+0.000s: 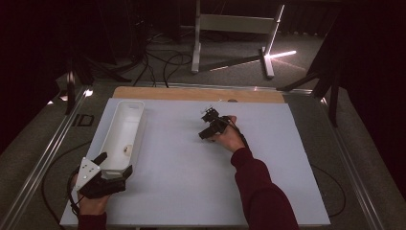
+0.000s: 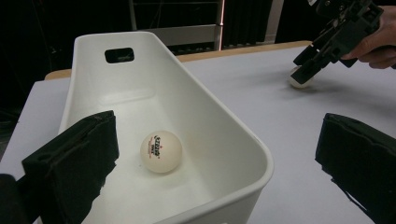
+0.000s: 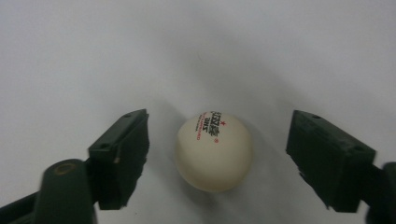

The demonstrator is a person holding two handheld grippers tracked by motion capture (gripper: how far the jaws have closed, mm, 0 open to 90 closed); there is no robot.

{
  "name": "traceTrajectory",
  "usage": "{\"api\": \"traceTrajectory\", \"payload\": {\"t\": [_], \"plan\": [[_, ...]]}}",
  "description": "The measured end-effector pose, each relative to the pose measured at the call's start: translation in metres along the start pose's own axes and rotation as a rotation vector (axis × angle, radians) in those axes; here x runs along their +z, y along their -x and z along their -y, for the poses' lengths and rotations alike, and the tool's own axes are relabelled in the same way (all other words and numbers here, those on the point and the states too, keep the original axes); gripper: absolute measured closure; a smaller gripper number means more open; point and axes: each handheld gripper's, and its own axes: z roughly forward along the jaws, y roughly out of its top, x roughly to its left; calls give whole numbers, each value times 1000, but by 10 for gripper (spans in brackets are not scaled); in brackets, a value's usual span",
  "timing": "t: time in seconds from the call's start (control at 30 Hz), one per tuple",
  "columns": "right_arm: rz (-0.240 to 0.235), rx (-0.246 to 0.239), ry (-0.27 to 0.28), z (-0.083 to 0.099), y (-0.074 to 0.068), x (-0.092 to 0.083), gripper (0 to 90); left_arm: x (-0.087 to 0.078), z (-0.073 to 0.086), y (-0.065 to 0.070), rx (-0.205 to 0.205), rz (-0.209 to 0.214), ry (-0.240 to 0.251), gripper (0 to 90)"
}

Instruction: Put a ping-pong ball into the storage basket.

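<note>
My right arm: reaches out over the middle of the white table (image 1: 268, 167), dark red sleeve, wrist bent down.
My right gripper (image 3: 217, 158): tipped down at the table, released; a table tennis ball (image 3: 214, 151) sits between the jaws with a gap on each side.
My left gripper (image 2: 215, 158): low at the near end of the white bin (image 2: 233, 140), jaws wide, straddling its side wall without touching it.
Balls, counted: two; second ball (image 2: 160, 151) lies in the bin.
Bins: one.
</note>
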Motion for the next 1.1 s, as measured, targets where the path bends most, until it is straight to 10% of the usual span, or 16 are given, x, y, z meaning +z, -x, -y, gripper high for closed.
{"api": "traceTrajectory", "payload": {"t": [1.1], "plan": [[2,-6,-61,3,1,6,501,0,0,0,1,2,0,0]]}}
